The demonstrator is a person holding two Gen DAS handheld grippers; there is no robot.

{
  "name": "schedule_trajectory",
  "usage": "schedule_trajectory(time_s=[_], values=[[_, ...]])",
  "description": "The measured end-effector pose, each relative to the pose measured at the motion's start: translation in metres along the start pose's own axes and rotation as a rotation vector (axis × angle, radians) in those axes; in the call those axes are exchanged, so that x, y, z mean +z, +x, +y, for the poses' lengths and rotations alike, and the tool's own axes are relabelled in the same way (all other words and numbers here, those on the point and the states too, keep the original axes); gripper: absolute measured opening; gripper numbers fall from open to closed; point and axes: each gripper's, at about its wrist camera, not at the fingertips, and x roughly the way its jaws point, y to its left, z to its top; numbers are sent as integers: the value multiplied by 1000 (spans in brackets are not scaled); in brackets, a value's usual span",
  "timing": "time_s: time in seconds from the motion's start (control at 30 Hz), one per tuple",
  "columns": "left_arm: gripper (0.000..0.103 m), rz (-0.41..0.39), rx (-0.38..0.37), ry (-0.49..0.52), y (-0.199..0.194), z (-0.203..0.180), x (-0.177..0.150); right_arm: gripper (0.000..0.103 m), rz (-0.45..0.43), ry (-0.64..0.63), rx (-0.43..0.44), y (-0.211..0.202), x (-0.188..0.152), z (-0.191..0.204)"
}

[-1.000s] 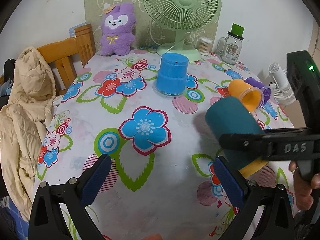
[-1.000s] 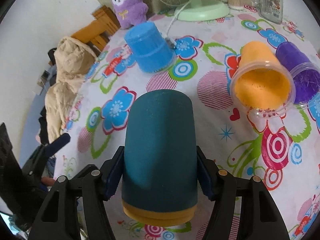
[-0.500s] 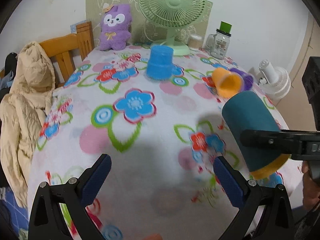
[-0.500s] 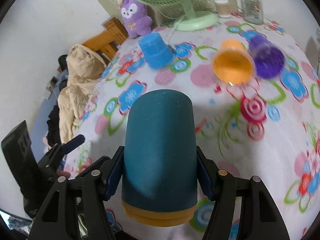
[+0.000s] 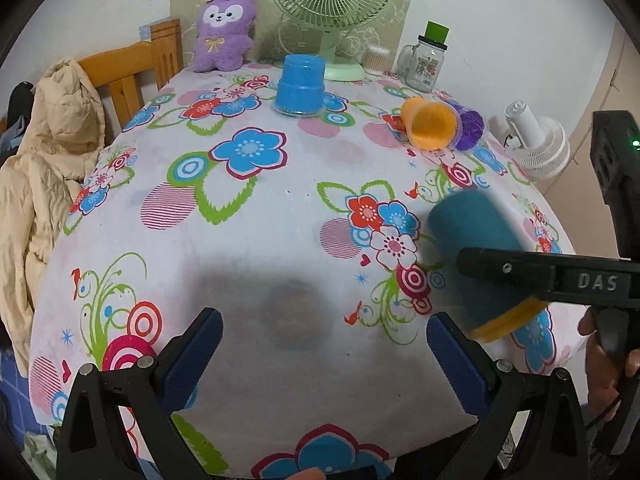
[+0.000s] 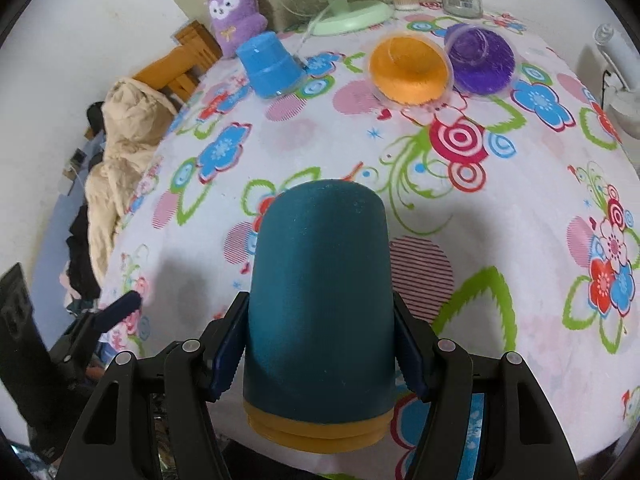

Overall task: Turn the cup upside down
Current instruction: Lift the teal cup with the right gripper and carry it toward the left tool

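My right gripper (image 6: 320, 344) is shut on a dark teal cup (image 6: 320, 292) with a yellow band at its near end. It holds the cup tilted above the near right part of the flowered table. In the left wrist view the cup (image 5: 476, 252) hangs at the right, with the right gripper's arm across it. My left gripper (image 5: 324, 344) is open and empty over the table's near edge. A blue cup (image 5: 300, 84) stands upside down at the back. An orange cup (image 5: 430, 124) and a purple cup (image 5: 470, 130) lie on their sides at the back right.
A green fan (image 5: 334, 8), a purple plush (image 5: 224, 28), a glass jar (image 5: 426, 62) and a cotton-swab pot (image 5: 376, 60) line the table's far edge. A wooden chair (image 5: 132, 72) with a beige coat (image 5: 44, 160) stands at the left. A small white fan (image 5: 536, 144) stands at the right.
Both grippers have drawn back toward the table's near edge. The teal cup stays clamped in the right gripper and has moved back with it.
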Motion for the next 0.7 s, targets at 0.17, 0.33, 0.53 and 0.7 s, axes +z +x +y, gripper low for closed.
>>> schedule_trajectory(time_s=[0.17,0.33,0.53,0.7], values=[[103,-6,-1,-3,-3,-2,0,85,-12,21,0,-5,-4,-7],[103,-6,-5,-4,-4,-5,0,86,-19,19,2,-10,-5,-10],[103,0,-7,15,-4,-15,4,86,-24,21,-16,-15,-6,-18],[103,-4,-10,30,-4,-25,10,87,-63,17,-50,-24,-6,-25]])
